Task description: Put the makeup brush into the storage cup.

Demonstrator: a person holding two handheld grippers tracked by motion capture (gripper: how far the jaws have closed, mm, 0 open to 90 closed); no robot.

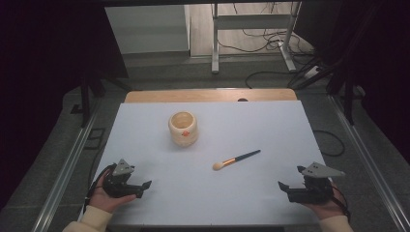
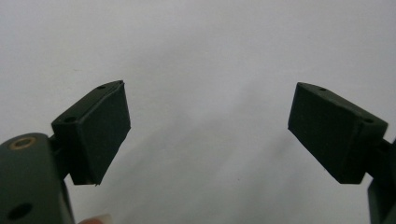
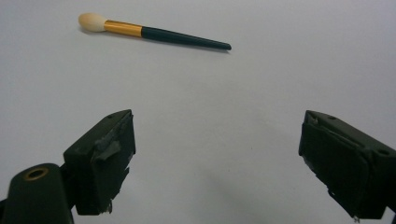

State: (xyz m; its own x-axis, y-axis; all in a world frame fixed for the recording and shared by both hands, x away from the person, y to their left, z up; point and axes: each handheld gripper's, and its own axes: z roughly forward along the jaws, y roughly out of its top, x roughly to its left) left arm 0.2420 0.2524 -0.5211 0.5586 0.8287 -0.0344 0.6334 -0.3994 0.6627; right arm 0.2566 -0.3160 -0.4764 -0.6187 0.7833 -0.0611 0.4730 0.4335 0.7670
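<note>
A white sheet [image 1: 203, 193] covers the wooden table, grey floor and cables beyond. The left gripper [image 1: 145, 185] and right gripper [image 1: 282, 185] rest at the near corners, jaws spread, empty. Between them, farther out, lies the black-handled, gold-ferruled makeup brush [image 1: 236, 159], with the cream ceramic jar [image 1: 183, 128] beyond.

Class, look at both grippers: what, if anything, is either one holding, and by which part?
Nothing is held. The left gripper and right gripper both have open, empty jaws. The brush lies on the table, apart from both.
</note>
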